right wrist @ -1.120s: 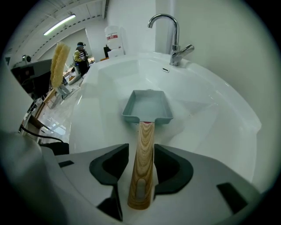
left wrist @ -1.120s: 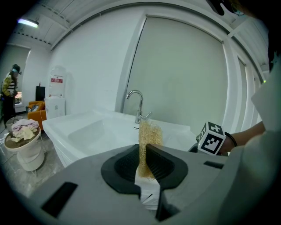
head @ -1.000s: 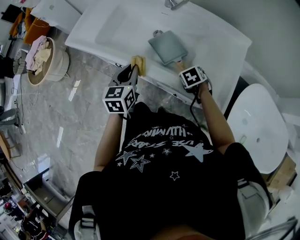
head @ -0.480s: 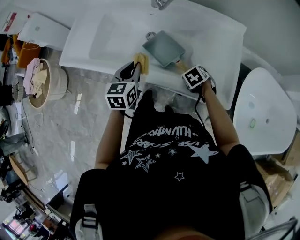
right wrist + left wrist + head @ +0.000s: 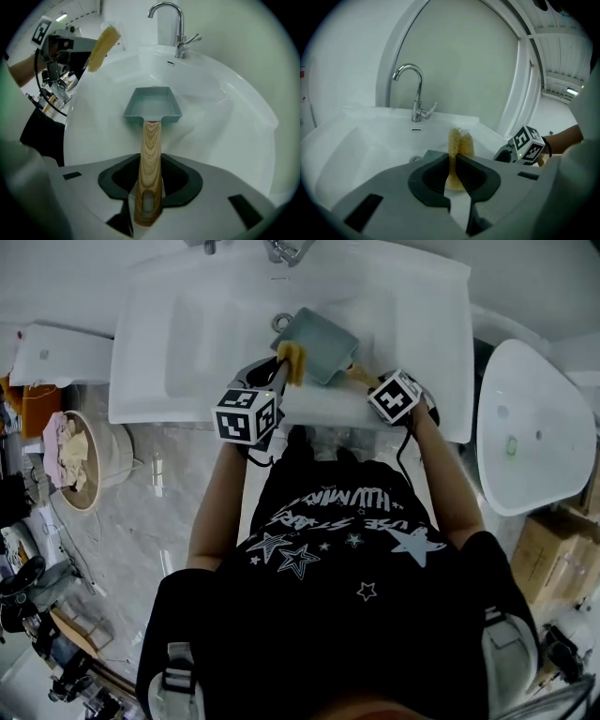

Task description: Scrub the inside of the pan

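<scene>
Clamps sponge (image 5: 461,143) w/ L hand-held gripper (image 5: 453,161) near pan (image 5: 152,105), grips handle (image 5: 151,154) w/ R hand-held gripper (image 5: 150,176), jaws just closed in; no scrubbing yet.

Faucet (image 5: 289,251) top off-frame, head view

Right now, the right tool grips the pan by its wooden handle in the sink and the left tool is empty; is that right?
Not quite: the left gripper view shows the left tool shut on a yellow scrubbing pad. The right tool, jaws just closed, does grip the pan by its wooden handle in the sink.
</scene>
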`<state>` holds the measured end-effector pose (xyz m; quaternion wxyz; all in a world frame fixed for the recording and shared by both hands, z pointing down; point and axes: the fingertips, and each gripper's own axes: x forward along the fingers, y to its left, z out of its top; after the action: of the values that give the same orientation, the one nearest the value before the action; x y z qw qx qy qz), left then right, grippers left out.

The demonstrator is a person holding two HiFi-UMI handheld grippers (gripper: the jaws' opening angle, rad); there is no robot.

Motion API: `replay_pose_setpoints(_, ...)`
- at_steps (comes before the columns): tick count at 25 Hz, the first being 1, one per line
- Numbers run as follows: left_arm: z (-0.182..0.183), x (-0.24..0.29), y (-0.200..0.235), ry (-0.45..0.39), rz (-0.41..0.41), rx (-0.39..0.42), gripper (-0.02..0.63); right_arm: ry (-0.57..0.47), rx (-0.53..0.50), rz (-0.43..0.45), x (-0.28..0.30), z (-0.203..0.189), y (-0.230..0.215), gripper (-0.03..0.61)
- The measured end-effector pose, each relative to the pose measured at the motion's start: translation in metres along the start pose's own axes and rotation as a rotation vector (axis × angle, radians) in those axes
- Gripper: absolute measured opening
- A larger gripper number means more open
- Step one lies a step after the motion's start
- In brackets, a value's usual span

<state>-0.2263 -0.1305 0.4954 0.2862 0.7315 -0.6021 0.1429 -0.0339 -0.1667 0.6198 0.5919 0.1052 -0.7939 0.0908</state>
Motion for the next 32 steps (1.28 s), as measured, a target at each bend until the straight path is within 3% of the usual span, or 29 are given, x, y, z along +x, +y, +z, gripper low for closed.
replay_pose_setpoints(7, -0.007, 0.047, 0.008, 0.149, -0.123, 0.08, 0.051, -0.011, 0.013, -0.026, -0.002, 0.003, -0.001, 0.13)
replay_pose_setpoints(17, -0.035, 0.103, 0.004, 0.307, -0.256, 0.126, 0.051, 0.008, 0.03, -0.029, -0.002, -0.001, -0.004, 0.13)
replay_pose_setpoints(27, -0.066, 0.146, -0.003, 0.421, -0.292, 0.122, 0.051, 0.011, 0.055, -0.03, 0.0, -0.003, -0.005, 0.13)
replay_pose_setpoints(32, -0.081, 0.155, 0.0, 0.481, -0.267, 0.086, 0.051, 0.012, 0.062, -0.034, 0.001, -0.003, -0.005, 0.13)
